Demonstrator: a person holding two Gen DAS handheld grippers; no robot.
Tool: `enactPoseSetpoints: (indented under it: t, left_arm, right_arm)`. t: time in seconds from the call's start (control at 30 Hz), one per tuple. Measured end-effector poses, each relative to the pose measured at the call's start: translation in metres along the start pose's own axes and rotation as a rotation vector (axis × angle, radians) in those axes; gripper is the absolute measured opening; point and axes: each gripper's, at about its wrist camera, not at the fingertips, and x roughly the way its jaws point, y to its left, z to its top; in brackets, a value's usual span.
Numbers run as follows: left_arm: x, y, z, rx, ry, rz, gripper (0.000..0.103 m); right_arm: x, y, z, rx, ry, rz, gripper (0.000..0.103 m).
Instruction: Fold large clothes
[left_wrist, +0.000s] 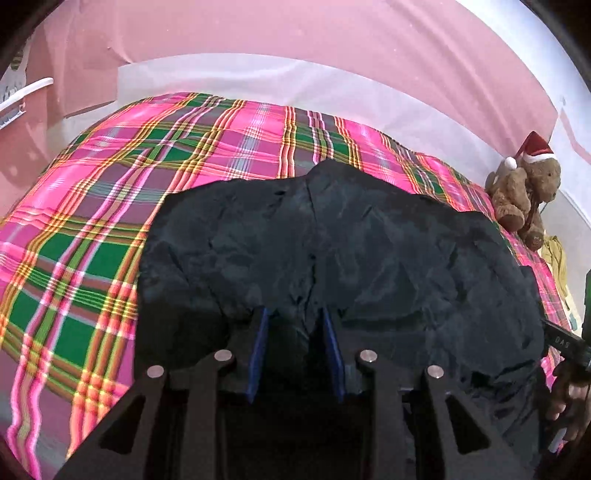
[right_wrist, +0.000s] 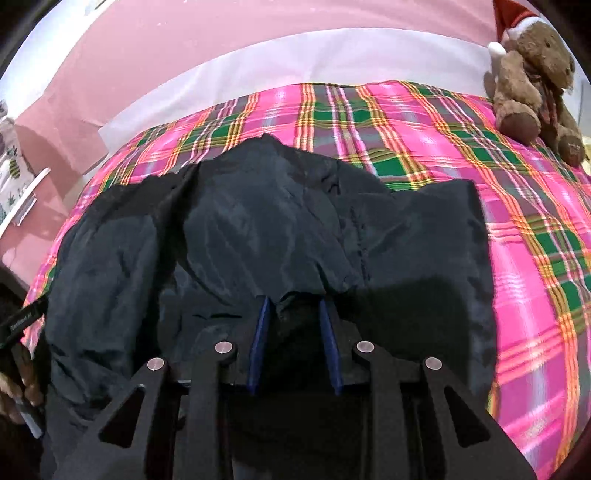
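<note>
Pinching bunched dark fabric between its blue pads (left_wrist: 258, 343), the left gripper (left_wrist: 295, 325) stands with its jaws at a narrow gap, the near hem of the dark garment (left_wrist: 332, 243) gathered between them. From there the garment spreads away across the plaid bedspread (left_wrist: 92, 221), its wrinkled body lying flat and reaching a small peak toward the far edge of the bed. The right gripper (right_wrist: 291, 314) is set the same way: jaws narrow, a fold of the same near hem caught between its blue pads (right_wrist: 260, 339), and the garment (right_wrist: 258, 229) running outward from the fingertips toward the bed's far edge. In the right wrist view a squared panel of the garment lies to the right of the gripper, with bare plaid (right_wrist: 535, 258) beyond it. A hand (left_wrist: 569, 402) on the other tool shows at the right edge of the left wrist view, and likewise a hand (right_wrist: 18, 380) at the left edge of the right wrist view, so the two grippers hold the hem near each other. A brown teddy bear (right_wrist: 532, 85) in a red hat sits at the bed's far right corner, well apart from the garment. A pink wall (left_wrist: 295, 37) rises behind the bed.
</note>
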Motion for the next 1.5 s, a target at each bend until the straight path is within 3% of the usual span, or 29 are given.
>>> enactPoseSetpoints:
  t: [0.13,0.2,0.3,0.37,0.47,0.63,0.73,0.87,0.97,1.03,1.2,1.3,1.4,1.5]
  left_arm:
    - [-0.043,-0.006,0.002,0.000,-0.059,-0.035,0.032]
    - [-0.057,-0.019,-0.004,0.022,-0.077,-0.086,0.032]
    - [-0.052,-0.046,-0.017,0.072,-0.040,-0.155,0.032]
    - [-0.033,-0.057,-0.026,0.103,0.004,-0.130,0.032]
    - [-0.002,-0.056,-0.041,0.099,0.060,-0.094,0.032]
    - [0.004,-0.056,-0.047,0.115,0.058,-0.080,0.032]
    - [-0.005,-0.060,-0.046,0.108,0.075,-0.075,0.032]
    - [-0.031,-0.065,-0.049,0.098,0.051,-0.153,0.032]
    - [-0.019,-0.069,-0.056,0.117,0.074,-0.139,0.032]
    - [-0.003,-0.062,-0.059,0.076,0.106,-0.151,0.032]
    - [-0.010,-0.057,-0.055,0.056,0.110,-0.170,0.032]
    - [-0.034,-0.052,-0.045,0.032,0.077,-0.212,0.032]
    - [-0.051,-0.046,-0.016,0.045,-0.005,-0.192,0.032]
    - [-0.044,-0.033,0.019,0.052,-0.068,-0.108,0.032]
  right_arm:
    - [-0.046,0.026,-0.007,-0.044,-0.094,0.088,0.030]
    - [-0.046,0.043,-0.015,-0.083,-0.085,0.130,0.030]
    - [-0.020,0.064,-0.028,-0.125,-0.021,0.158,0.030]
    - [0.004,0.064,-0.038,-0.125,0.041,0.145,0.030]
    - [0.025,0.055,-0.050,-0.122,0.050,0.154,0.028]
    - [0.034,0.057,-0.052,-0.123,0.045,0.137,0.028]
    - [0.017,0.061,-0.049,-0.119,0.052,0.109,0.028]
    - [-0.010,0.072,-0.055,-0.156,-0.003,0.154,0.030]
    - [0.019,0.073,-0.066,-0.165,0.069,0.128,0.030]
    - [0.026,0.066,-0.071,-0.141,0.055,0.158,0.029]
    - [0.009,0.060,-0.061,-0.115,0.058,0.183,0.029]
    - [-0.021,0.050,-0.042,-0.107,-0.042,0.195,0.031]
    - [-0.030,0.039,-0.012,-0.104,-0.108,0.153,0.031]
    - [-0.022,0.028,0.013,-0.093,-0.137,0.098,0.031]
